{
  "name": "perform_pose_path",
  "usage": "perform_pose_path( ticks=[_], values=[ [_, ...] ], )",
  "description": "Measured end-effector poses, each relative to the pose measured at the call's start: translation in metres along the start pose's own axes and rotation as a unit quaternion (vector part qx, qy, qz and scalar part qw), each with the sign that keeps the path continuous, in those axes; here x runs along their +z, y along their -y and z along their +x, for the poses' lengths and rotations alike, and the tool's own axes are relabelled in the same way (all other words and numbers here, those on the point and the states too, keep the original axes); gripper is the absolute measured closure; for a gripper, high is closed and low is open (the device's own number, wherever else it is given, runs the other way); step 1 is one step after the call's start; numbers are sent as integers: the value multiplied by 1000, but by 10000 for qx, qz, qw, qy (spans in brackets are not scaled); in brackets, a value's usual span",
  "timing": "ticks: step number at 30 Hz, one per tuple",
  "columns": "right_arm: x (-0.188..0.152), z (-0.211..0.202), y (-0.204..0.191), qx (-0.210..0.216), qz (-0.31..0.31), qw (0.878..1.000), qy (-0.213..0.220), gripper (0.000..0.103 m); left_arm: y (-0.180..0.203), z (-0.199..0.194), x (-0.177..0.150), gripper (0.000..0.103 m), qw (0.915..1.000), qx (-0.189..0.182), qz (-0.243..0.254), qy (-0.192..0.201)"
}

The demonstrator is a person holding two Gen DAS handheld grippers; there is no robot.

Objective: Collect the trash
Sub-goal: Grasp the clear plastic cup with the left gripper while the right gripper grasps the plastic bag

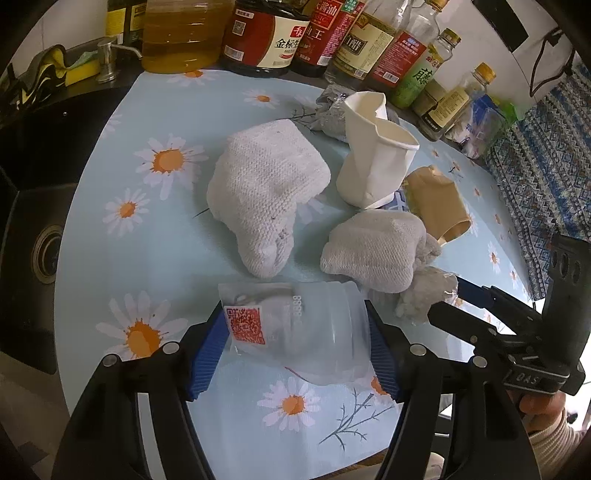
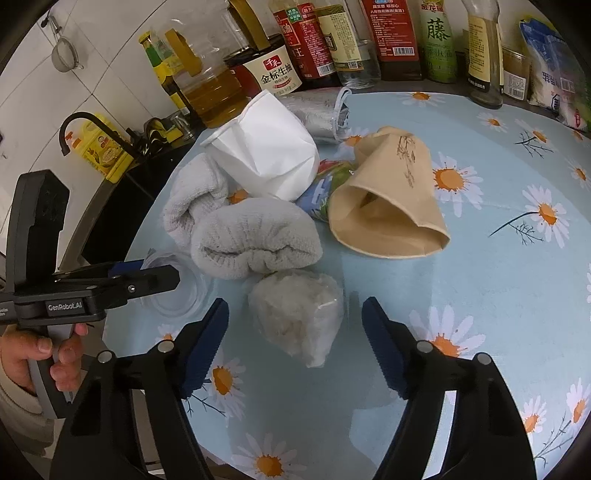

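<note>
A clear plastic cup (image 1: 295, 325) with a red QR sticker lies on its side on the daisy tablecloth (image 1: 177, 258). My left gripper (image 1: 295, 310) has both blue pads against the cup's sides, shut on it. In the right wrist view the same gripper (image 2: 159, 271) comes in from the left over the cup (image 2: 177, 291). A crumpled clear bag of whitish stuff (image 2: 295, 321) lies between the pads of my right gripper (image 2: 295, 302), which is open with a gap on each side. In the left wrist view that gripper (image 1: 447, 299) sits beside the bag (image 1: 424, 295).
Further back lie a white knitted cloth (image 1: 266, 188), a grey cloth (image 2: 251, 236), a crushed white paper cup (image 2: 266, 151), a tan paper cup (image 2: 388, 206), a colourful wrapper (image 2: 325, 184) and a silver packet (image 2: 317, 114). Several sauce bottles (image 1: 258, 33) line the back. A black sink (image 1: 44, 254) is on the left.
</note>
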State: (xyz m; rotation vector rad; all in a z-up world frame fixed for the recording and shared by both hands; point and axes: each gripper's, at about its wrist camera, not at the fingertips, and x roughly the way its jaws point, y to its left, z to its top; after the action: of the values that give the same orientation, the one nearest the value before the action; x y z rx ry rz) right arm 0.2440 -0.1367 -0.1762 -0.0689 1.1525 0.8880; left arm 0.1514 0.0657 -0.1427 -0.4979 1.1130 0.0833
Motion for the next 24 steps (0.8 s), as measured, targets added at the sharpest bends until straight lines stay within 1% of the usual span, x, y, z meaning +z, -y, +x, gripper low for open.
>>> perform_pose_path(
  ticks=[1, 4, 6, 8, 14, 24],
  values=[
    [0, 0, 0, -1, -7, 10000, -4, 33, 1, -1, -1, 36, 10000, -4, 9, 11],
    [0, 1, -1, 13, -83, 10000, -32, 43, 3, -5, -2, 36, 10000, -24, 19, 49],
    [0, 3, -3, 7, -147, 9999, -45, 45, 5, -7, -4, 36, 10000, -33, 19, 69],
    [-1, 4, -3, 4, -189, 9998, -61, 53, 6, -10, -6, 36, 9999, -34, 16, 94],
    [-6, -1, -10, -83, -362, 9993, -14, 56, 6, -18, -13, 36, 9999, -15, -19, 139],
    [-24, -15, -21, -33, -397, 9992, 53, 57, 7, -32, -32, 36, 9997, -36, -40, 233]
  ],
)
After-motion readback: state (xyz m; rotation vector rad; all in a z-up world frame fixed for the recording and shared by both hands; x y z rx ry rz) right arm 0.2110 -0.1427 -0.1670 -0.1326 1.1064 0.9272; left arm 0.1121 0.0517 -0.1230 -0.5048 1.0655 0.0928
